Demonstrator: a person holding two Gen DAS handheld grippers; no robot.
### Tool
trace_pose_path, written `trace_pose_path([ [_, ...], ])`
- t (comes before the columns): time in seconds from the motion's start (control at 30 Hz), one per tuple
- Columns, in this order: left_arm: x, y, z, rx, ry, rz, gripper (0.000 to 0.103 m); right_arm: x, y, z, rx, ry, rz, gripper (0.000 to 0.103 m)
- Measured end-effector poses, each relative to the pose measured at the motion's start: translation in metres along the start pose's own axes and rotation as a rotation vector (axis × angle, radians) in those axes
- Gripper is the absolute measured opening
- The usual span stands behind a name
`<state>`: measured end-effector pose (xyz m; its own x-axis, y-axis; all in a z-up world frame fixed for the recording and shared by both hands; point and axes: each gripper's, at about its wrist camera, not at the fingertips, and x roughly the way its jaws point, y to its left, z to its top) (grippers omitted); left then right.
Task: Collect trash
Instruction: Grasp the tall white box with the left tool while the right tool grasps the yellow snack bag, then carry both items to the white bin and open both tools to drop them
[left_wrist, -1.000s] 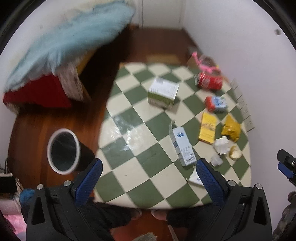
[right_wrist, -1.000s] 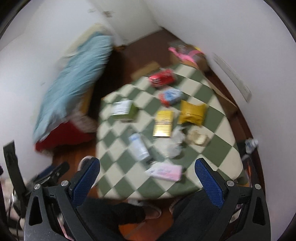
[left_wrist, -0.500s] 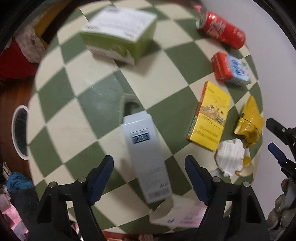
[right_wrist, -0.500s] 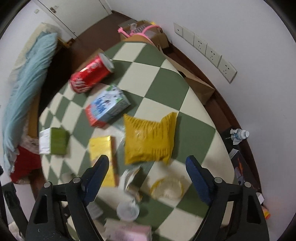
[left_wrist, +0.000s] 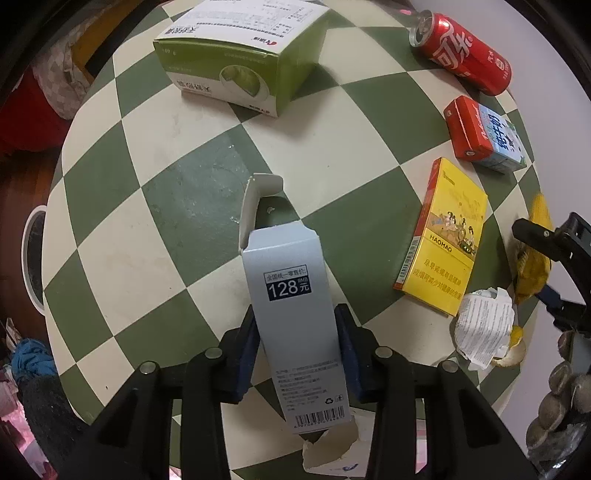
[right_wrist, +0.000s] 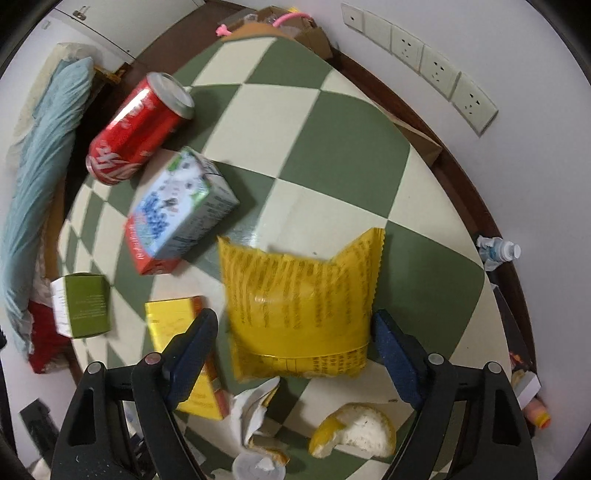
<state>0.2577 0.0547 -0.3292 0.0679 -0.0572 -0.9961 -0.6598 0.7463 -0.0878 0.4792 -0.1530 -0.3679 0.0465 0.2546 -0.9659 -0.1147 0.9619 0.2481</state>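
Checkered tabletop (left_wrist: 155, 229) fills both views; left hand-held gripper (left_wrist: 297, 354) has just closed onto the grey carton (left_wrist: 295, 314) at lower centre, ready to lift, while right hand-held gripper (right_wrist: 291, 354) straddles the yellow snack bag (right_wrist: 299, 306), jaws apart

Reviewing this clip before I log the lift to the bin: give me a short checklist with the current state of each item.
1. left gripper closed on the grey carton, blue pads against both long sides after closing in: ok.
2. Carton lifted off the checked table: cannot tell.
3. Carton's top flap hangs open; nothing seen spilling: ok.
4. right gripper straddles the yellow snack bag, jaws apart with gaps both sides, not yet gripping: not ok.
5. Waste bin only a sliver at the left wrist view's edge, beside the table; a clear path: cannot tell.
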Motion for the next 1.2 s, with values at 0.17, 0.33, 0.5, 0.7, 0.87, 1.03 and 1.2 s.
trace_pose_path([
  [0.17, -0.004, -0.007, -0.008, 0.016, -0.020, 0.021, 0.033, 0.000, 0.006, 0.000, -0.039, -0.014, -0.037, 0.079],
  [0.33, 0.002, -0.010, -0.003, 0.036, -0.035, 0.035, 0.032, -0.004, 0.007, -0.001, -0.066, -0.031, -0.053, 0.062],
  [0.5, -0.012, -0.008, -0.002, 0.062, -0.088, 0.085, 0.032, -0.009, 0.014, -0.009, -0.116, -0.048, -0.077, 0.061],
  [0.7, -0.064, -0.011, -0.010, 0.123, -0.221, 0.117, 0.032, -0.034, 0.025, -0.030, -0.175, -0.102, -0.068, 0.061],
  [0.87, -0.128, 0.007, -0.019, 0.138, -0.353, 0.102, 0.032, -0.076, 0.051, -0.062, -0.277, -0.188, -0.037, 0.061],
  [1.03, -0.187, 0.056, -0.027, 0.109, -0.483, 0.081, 0.031, -0.117, 0.086, -0.098, -0.374, -0.270, 0.009, 0.061],
  [1.2, -0.224, 0.125, -0.040, 0.049, -0.563, 0.079, 0.031, -0.153, 0.145, -0.140, -0.459, -0.335, 0.104, 0.061],
])
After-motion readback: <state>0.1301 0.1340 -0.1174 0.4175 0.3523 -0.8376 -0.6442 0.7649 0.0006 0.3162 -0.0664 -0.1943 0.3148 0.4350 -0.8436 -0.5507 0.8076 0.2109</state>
